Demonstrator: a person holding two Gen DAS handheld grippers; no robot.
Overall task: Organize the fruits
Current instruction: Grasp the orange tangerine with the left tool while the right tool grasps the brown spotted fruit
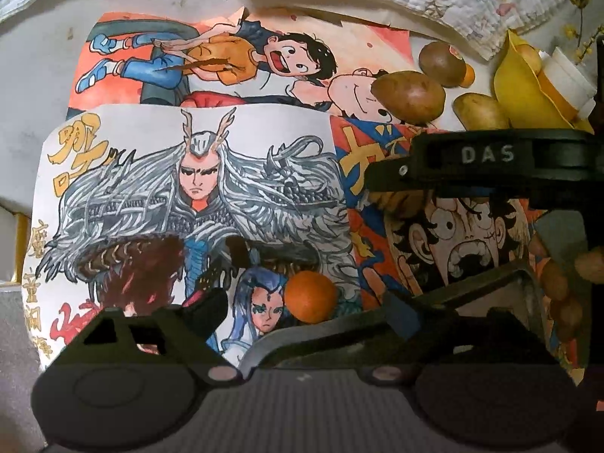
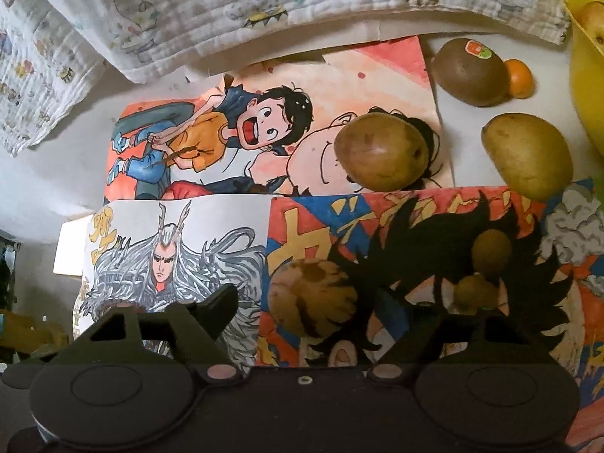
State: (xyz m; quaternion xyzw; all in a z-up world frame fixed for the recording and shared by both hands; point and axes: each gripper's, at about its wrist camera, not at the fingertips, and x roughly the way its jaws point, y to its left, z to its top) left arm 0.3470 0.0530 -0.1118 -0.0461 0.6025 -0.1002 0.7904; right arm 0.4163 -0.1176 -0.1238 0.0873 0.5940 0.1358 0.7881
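Observation:
In the left wrist view a small orange (image 1: 309,296) lies on the drawings between the fingers of my left gripper (image 1: 307,304), which is open and clear of it on both sides. In the right wrist view my right gripper (image 2: 328,302) is open around a round, mottled tan fruit (image 2: 311,298), with gaps at either pad. Further back lie a kiwi (image 2: 468,71) with a sticker, a second small orange (image 2: 521,77) and two brownish pears (image 2: 381,151) (image 2: 528,154). The right gripper's black housing (image 1: 487,154) crosses the left wrist view.
Colourful cartoon drawings (image 2: 226,143) cover the table. A yellow bowl (image 2: 589,75) holding fruit stands at the far right. Two small brown fruits (image 2: 490,253) sit right of the tan fruit. A quilted printed cloth (image 2: 264,0) hangs along the back edge.

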